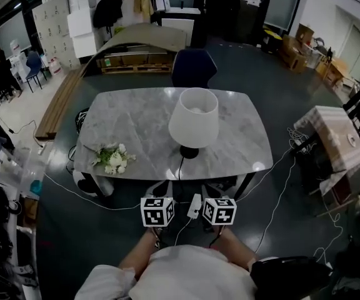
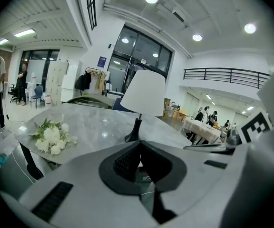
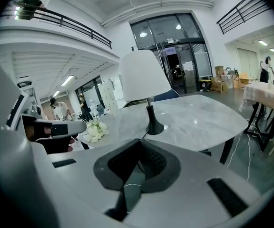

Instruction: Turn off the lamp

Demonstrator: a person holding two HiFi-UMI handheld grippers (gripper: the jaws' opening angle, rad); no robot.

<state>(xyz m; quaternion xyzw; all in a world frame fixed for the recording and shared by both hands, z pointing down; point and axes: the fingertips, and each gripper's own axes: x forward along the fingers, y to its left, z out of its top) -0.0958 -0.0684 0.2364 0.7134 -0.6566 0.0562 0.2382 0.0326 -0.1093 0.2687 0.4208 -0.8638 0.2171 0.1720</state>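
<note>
A table lamp (image 1: 194,119) with a white shade and black base stands on the grey marble table (image 1: 136,120), right of the middle. Its cord (image 1: 180,167) drops over the near edge to a white inline switch (image 1: 194,206) hanging between my two grippers. My left gripper (image 1: 160,195) and right gripper (image 1: 216,195) are held low in front of the table, either side of that switch. In the left gripper view the left gripper (image 2: 138,145) has its jaws closed together below the lamp (image 2: 144,93). The right gripper (image 3: 139,141) is likewise closed, the lamp (image 3: 144,76) ahead.
White flowers (image 1: 112,158) lie at the table's near left corner. A dark chair (image 1: 192,66) stands behind the table. A cloth-covered side table (image 1: 333,136) is at the right, with cables (image 1: 280,192) trailing on the dark floor. People stand far off at the left.
</note>
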